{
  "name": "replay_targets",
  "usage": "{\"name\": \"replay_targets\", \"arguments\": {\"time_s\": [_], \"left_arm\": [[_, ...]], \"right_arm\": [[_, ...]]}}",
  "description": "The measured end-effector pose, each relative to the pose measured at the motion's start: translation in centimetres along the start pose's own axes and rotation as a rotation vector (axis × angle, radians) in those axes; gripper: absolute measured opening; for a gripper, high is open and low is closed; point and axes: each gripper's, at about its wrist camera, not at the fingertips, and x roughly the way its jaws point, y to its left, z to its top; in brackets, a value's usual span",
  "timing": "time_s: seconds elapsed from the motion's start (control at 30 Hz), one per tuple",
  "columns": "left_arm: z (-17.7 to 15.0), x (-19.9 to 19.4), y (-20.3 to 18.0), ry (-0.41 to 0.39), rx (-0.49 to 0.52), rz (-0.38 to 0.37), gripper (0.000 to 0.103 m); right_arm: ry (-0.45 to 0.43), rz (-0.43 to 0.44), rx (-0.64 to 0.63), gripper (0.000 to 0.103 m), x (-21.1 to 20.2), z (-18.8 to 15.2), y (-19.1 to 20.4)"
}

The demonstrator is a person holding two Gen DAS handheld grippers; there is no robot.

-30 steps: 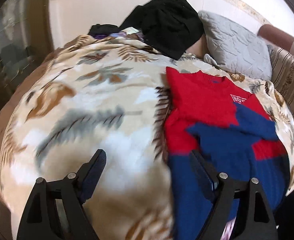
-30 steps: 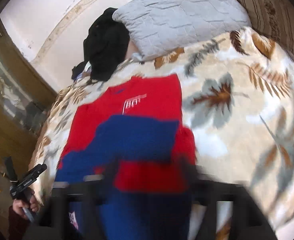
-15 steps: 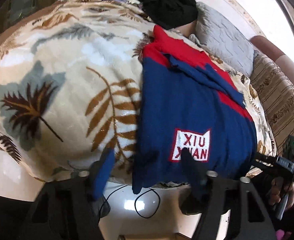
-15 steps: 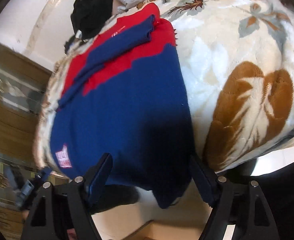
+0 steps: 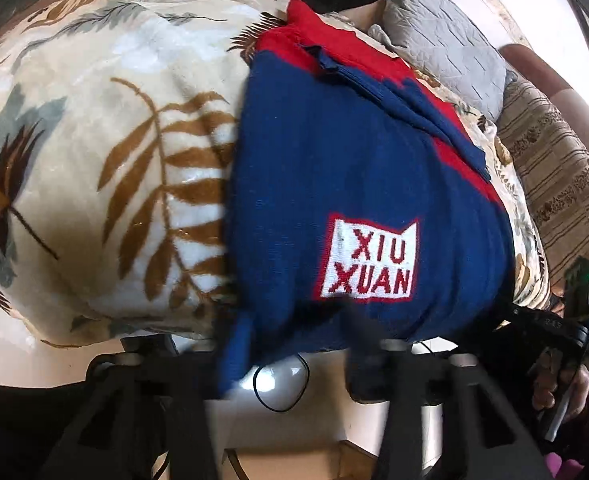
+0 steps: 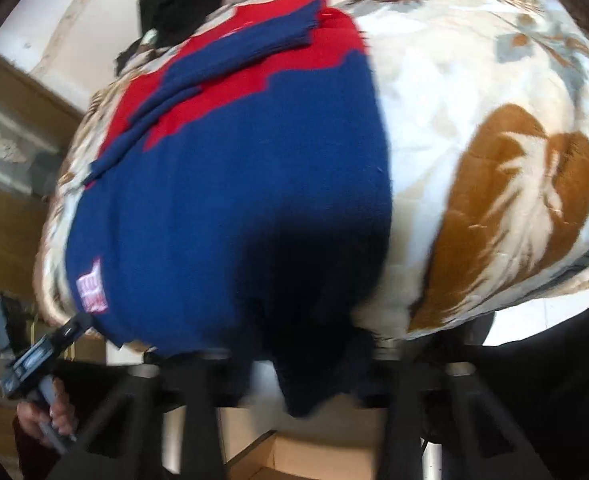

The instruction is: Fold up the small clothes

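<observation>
Sweater [image 5: 358, 168]: matt ribbed knit, woven label patch; blanket [image 5: 94, 152]: plush fleece with soft sheen; pillow [image 5: 446, 52]: quilted grey cloth; floor [image 5: 6, 352]: glossy, smooth; cable [image 5: 278, 392]: thin black

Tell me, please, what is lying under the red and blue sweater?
The red and blue sweater lies on a cream blanket with a leaf print, which shows all round it. Whatever is beneath the blanket is covered. The sweater's hem hangs over the edge.
</observation>
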Motion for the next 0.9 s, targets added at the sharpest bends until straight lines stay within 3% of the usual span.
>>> {"name": "replay_targets", "arguments": {"time_s": [0.07,0.2,0.23,0.3,0.33,0.37,0.43,0.5,0.53,0.57,0.6,0.63,0.73,0.9], "left_arm": [[0.0,-0.3,0.3,-0.006,-0.024,-0.005,0.011],[0.3,-0.7,0.0,-0.026,-0.016,-0.019,0.011],[0.3,-0.6,0.2,-0.02,-0.015,-0.013,0.013],[0.3,-0.1,0.5,0.015,-0.03,0.008,0.032],[0.1,0.4,0.4,0.038,-0.04,0.014,0.052],[0.3,1.0,0.6,0.063,-0.05,0.019,0.063],[0.3,1.8,0.6,0.089,-0.058,-0.006,0.062],[0.4,1.9,0.3,0.082,-0.051,-0.038,0.049],[0.5,2.0,0.2,0.084,-0.048,-0.057,0.03],[0.5,2.0,0.2,0.083,-0.047,-0.067,0.022],[0.7,1.8,0.0,0.077,-0.042,-0.063,0.016],[0.3,1.3,0.0,0.071,-0.037,-0.064,0.011],[-0.2,-0.8,0.3,0.032,-0.024,-0.084,0.01],[0.2,-4.0,-0.2,-0.011,-0.002,-0.158,0.009]], "right_arm": [[-0.004,0.03,-0.008,0.019,-1.0,0.1,0.1],[-0.004,0.125,0.041,0.019,-1.9,0.1,-1.5],[0.006,0.116,0.05,0.022,-1.6,0.1,-1.7],[0.028,0.068,0.064,0.025,-0.6,0.1,-1.5],[0.042,0.043,0.053,0.034,-0.3,0.0,-1.3],[0.053,0.028,0.046,0.055,-0.1,-0.1,-1.1],[0.073,0.036,0.055,0.076,0.3,-0.5,-0.8],[0.073,0.059,0.036,0.076,0.7,-0.6,-0.5],[0.064,0.048,0.013,0.074,1.0,-0.6,-0.4],[0.072,0.043,0.007,0.063,1.5,-0.7,-0.6],[0.11,0.068,0.005,0.048,2.0,-0.8,-0.7],[0.141,0.093,0.002,0.015,2.2,-0.9,-0.7],[0.111,0.048,-0.078,0.011,0.3,-1.0,0.6],[0.033,0.178,-0.134,0.01,-5.2,0.0,2.5]]}}
